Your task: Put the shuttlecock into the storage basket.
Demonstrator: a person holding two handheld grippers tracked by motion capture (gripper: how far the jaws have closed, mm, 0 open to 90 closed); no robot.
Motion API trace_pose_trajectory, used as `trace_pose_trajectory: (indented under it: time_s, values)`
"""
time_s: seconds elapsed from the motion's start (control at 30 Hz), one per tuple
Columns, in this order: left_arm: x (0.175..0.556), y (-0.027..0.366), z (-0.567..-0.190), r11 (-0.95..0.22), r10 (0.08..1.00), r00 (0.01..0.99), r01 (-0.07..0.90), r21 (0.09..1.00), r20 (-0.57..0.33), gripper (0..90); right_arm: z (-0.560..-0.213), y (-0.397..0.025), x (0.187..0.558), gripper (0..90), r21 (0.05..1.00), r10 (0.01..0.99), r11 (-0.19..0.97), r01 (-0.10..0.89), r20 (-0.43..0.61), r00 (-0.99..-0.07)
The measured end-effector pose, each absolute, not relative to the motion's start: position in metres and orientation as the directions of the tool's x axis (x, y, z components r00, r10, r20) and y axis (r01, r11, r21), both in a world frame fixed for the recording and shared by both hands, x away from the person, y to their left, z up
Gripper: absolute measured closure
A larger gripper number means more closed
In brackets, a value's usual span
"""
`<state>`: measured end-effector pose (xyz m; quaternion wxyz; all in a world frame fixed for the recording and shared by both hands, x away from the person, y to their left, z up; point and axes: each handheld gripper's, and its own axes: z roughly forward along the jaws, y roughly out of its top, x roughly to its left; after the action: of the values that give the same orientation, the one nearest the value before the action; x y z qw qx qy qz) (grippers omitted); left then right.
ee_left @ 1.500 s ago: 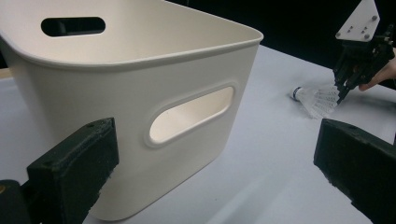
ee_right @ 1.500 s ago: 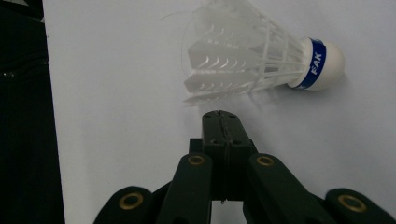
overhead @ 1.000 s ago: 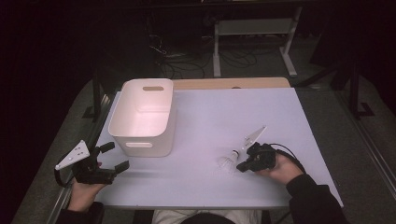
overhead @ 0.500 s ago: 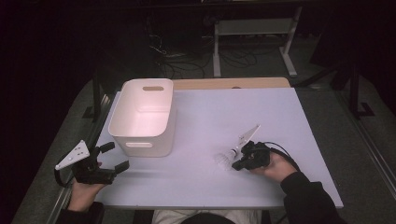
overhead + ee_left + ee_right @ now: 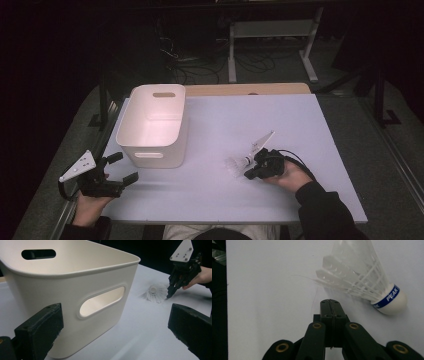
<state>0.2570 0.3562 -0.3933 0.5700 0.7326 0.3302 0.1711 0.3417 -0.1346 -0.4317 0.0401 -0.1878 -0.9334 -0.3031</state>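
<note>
A white plastic shuttlecock with a blue-banded cork (image 5: 372,287) lies on its side on the pale table (image 5: 225,130), well right of the white plastic bin (image 5: 155,125). The right gripper (image 5: 330,305), jaws pressed together, sits just beside its skirt. The left gripper (image 5: 120,170), jaws apart, rests near the bin's front.

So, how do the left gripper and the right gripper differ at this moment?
The left gripper has its jaws wide open, while the right gripper has its jaws pressed shut with nothing between them. The left gripper sits near the front wall of the white bin; the right gripper's tip is beside the shuttlecock lying on the table. Both are black, hand-held, and low over the table.
</note>
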Motion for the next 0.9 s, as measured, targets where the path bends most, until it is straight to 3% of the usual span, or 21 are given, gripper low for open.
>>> trace_pose_trajectory:
  time_s: [0.9]
  values:
    - [0.257,0.356,-0.393,-0.130,0.678,0.724,0.288,0.949,-0.127,0.0,-0.422,-0.114,0.364,88.9,0.580,0.323,0.729,0.365,0.178,-0.929]
